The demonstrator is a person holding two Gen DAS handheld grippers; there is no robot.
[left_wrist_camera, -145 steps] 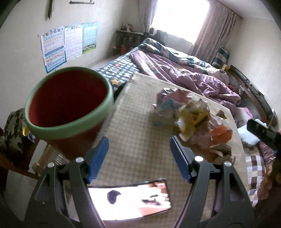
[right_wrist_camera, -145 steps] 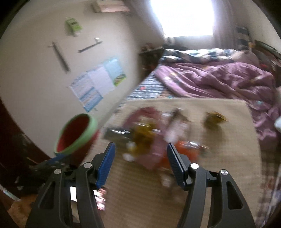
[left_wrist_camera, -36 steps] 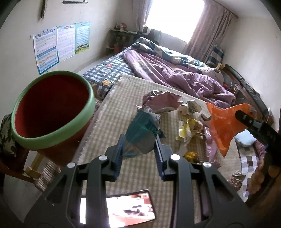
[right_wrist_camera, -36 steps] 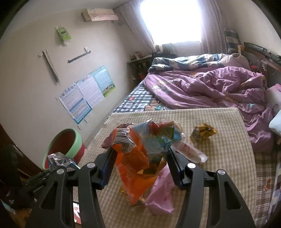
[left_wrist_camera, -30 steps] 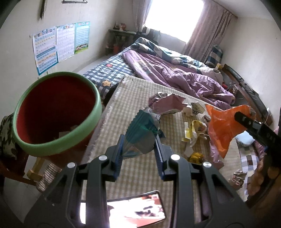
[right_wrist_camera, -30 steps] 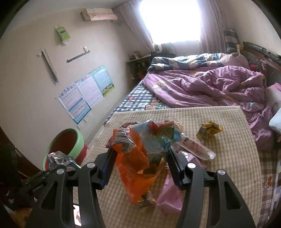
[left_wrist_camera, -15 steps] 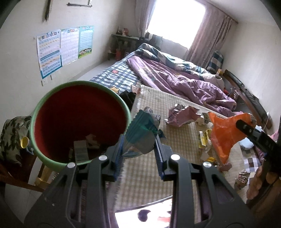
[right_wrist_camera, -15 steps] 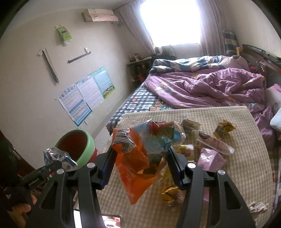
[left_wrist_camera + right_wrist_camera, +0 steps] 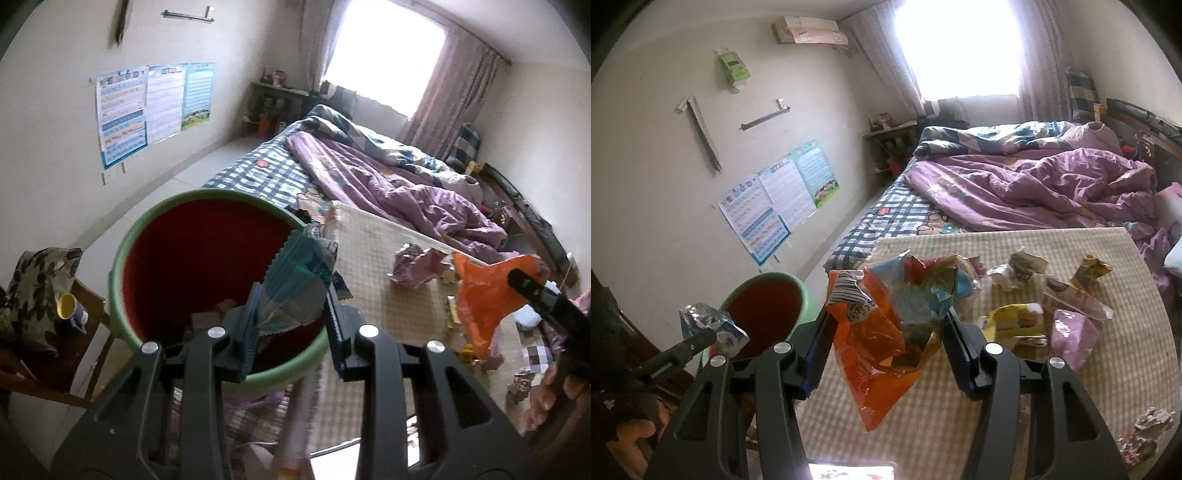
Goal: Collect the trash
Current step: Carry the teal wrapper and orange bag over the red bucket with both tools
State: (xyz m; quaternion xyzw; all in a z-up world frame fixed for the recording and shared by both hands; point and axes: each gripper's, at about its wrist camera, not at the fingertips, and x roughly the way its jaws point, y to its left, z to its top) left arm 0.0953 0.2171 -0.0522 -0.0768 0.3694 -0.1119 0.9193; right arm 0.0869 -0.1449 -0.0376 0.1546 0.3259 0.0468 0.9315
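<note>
My left gripper is shut on a crumpled teal and silver wrapper, held over the mouth of the red bin with a green rim; scraps lie at the bin's bottom. In the right wrist view the same bin stands at the mat's left edge, with the left gripper's wrapper beside it. My right gripper is shut on a bundle of orange and coloured plastic wrappers, hanging above the woven mat. That orange bundle also shows at the right of the left wrist view.
Several loose wrappers lie on the mat: a yellow one, a pink one, a clear one and a white one. A bed with a purple quilt lies behind. A wooden chair with a cup stands left of the bin.
Both grippers have moved left towards the bin with their wrappers still held. The left gripper's wrapper now hangs over the bin's opening instead of over the mat.
</note>
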